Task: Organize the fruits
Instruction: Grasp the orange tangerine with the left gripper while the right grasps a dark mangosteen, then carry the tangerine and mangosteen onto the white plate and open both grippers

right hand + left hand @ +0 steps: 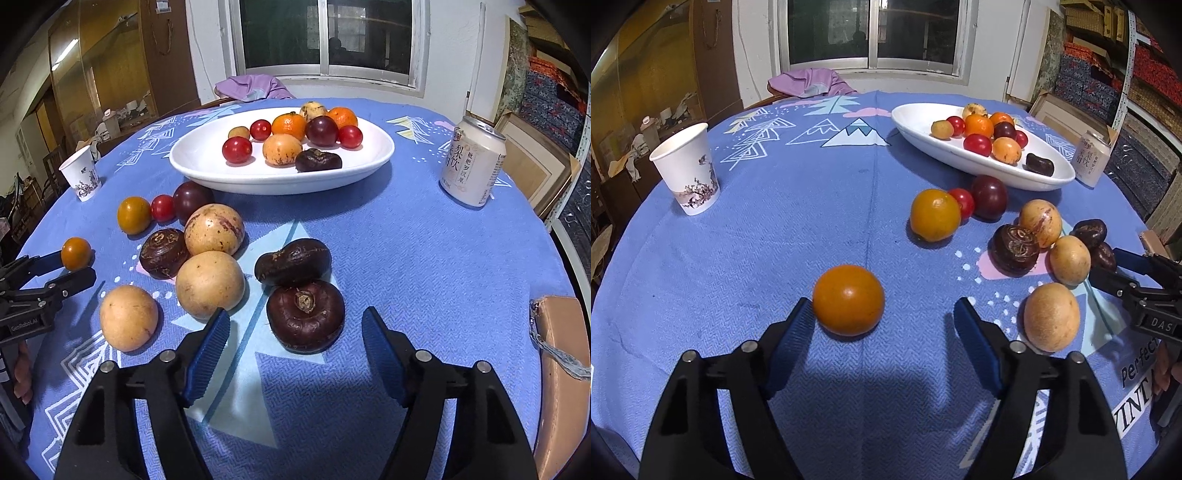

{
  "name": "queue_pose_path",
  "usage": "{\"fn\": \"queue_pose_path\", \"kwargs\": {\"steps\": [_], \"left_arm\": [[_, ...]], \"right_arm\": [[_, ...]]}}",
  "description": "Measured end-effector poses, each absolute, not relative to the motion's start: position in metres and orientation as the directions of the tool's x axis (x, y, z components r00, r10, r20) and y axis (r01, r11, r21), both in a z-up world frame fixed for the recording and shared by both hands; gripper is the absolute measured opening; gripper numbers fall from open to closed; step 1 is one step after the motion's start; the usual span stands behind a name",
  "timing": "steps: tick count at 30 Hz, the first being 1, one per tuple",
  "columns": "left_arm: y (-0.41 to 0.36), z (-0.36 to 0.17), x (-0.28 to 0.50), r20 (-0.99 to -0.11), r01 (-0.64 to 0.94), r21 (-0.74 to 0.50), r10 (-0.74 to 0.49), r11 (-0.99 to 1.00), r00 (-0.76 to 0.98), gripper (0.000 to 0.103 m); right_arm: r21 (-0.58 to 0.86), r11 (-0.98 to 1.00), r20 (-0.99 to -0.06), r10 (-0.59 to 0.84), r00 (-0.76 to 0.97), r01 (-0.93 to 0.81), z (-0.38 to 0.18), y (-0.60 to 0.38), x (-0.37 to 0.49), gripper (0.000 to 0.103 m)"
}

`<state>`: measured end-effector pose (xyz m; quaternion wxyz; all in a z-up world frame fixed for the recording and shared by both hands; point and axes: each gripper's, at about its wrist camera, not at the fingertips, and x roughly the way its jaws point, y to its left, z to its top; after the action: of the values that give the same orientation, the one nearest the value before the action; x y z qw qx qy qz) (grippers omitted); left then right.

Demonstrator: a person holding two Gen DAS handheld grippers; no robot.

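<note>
Left gripper (882,314): fingers parted, the orange tomato (848,300) just ahead between the tips – left pad at its side, right pad clear of it.
Right gripper (295,325): fingers parted around a dark water chestnut (305,315), neither pad pressing it.
Open room: bare cloth to the left between paper cup (686,168) and tomato; bare cloth right of the chestnut up to the drink can (474,161).
Loose fruit: cluster between both grippers, before the white oval dish (199,162) holding sorted fruit.
Counter (424,258): round – blue printed cloth.
Room: window behind, purple garment at the far edge.
</note>
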<state>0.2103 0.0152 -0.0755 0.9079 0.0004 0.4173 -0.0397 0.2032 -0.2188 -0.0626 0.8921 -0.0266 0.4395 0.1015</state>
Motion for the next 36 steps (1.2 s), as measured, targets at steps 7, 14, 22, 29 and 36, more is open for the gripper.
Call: {"fn": "queue_pose_path", "kwargs": {"steps": [7,14,22,29,36], "left_arm": [[0.014,-0.076,0.210,-0.756,0.074,-0.027,-0.069,0.997,0.651,0.075],[0.014,-0.076,0.210,-0.756,0.071,-0.028,-0.068,0.997,0.652,0.073],[0.017,-0.075,0.209,-0.755,0.068,-0.025,-0.063,0.997,0.653,0.068],[0.023,-0.076,0.210,-0.757,0.052,-0.053,-0.074,0.997,0.650,0.042],[0.016,-0.072,0.206,-0.739,0.087,-0.053,-0.098,0.995,0.667,0.037]], "right_arm": [[0.045,0.978,-0.796,0.157,0.585,-0.202,-0.064,-0.220,0.205,0.063],[0.047,0.979,-0.794,0.156,0.587,-0.196,-0.063,-0.222,0.205,0.054],[0.046,0.980,-0.797,0.153,0.585,-0.194,-0.064,-0.222,0.206,0.052],[0.029,0.981,-0.801,0.139,0.583,-0.194,-0.065,-0.220,0.206,0.052],[0.089,0.980,-0.782,0.181,0.596,-0.180,-0.062,-0.229,0.203,0.043]]}}
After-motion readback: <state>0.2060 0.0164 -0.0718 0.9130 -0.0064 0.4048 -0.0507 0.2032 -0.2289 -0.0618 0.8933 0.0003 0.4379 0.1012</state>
